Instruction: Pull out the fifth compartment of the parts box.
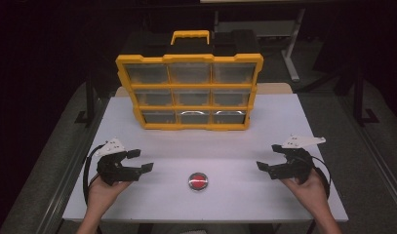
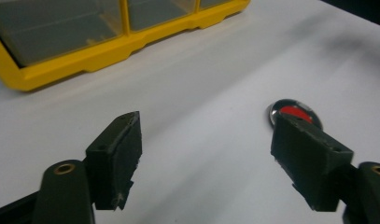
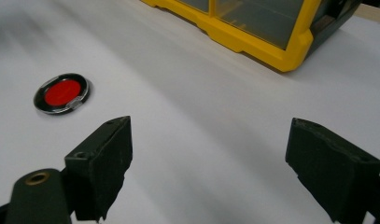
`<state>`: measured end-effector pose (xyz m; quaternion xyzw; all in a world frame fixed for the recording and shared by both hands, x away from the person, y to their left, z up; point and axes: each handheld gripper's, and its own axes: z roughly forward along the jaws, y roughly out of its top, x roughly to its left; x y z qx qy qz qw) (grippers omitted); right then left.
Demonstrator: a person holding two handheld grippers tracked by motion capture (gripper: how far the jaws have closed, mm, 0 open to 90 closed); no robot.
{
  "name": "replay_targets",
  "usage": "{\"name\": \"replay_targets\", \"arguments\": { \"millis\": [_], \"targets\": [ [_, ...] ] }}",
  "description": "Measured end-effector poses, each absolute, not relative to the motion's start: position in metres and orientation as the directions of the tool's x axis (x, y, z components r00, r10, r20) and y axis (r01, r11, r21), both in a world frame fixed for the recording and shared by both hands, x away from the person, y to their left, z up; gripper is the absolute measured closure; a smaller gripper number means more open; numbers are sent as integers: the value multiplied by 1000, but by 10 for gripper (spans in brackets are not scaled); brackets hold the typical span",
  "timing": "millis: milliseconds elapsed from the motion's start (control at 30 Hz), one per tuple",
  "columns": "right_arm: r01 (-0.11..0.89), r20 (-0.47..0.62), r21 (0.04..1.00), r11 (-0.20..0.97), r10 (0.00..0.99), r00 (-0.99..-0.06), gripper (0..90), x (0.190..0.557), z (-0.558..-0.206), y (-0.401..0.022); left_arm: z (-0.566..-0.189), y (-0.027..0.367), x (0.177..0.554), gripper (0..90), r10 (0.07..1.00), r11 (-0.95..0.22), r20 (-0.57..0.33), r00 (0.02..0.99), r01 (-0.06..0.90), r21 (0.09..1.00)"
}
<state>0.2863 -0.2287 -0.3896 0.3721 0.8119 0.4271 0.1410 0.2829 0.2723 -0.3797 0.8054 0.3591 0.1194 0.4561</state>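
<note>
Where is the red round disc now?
In the high view, the red disc lies on the white table, between both tongs, nearer the front edge.

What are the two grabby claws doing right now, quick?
Left gripper: open, holding nothing, above the white table.
Right gripper: open, holding nothing.
</note>
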Motion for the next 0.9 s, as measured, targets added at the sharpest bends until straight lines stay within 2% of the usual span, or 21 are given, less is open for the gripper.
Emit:
{"name": "replay_targets", "arguments": {
  "millis": [67, 200, 300, 500, 700, 900],
  "targets": [
    [476, 83, 801, 364, 720, -689, 141, 285, -387, -227, -378, 268, 285, 277, 675, -347, -128, 727, 466, 814],
    [469, 74, 807, 358, 728, -682, 139, 286, -385, -228, -379, 263, 294, 324, 656, -346, -182, 733, 505, 791],
    [473, 77, 806, 355, 730, -679, 139, 287, -386, -230, -377, 261, 300, 320, 633, -328, -234, 738, 529, 783],
    [470, 71, 807, 358, 730, -679, 139, 286, -385, -230, -370, 248, 311, 372, 609, -324, -273, 745, 547, 772],
    [463, 72, 812, 356, 725, -685, 139, 286, -383, -229, -361, 239, 330, 430, 596, -233, -367, 714, 591, 772],
    [459, 71, 815, 355, 724, -686, 139, 286, -384, -232, -355, 226, 353, 434, 564, -115, -478, 674, 637, 762]
  ]
}}
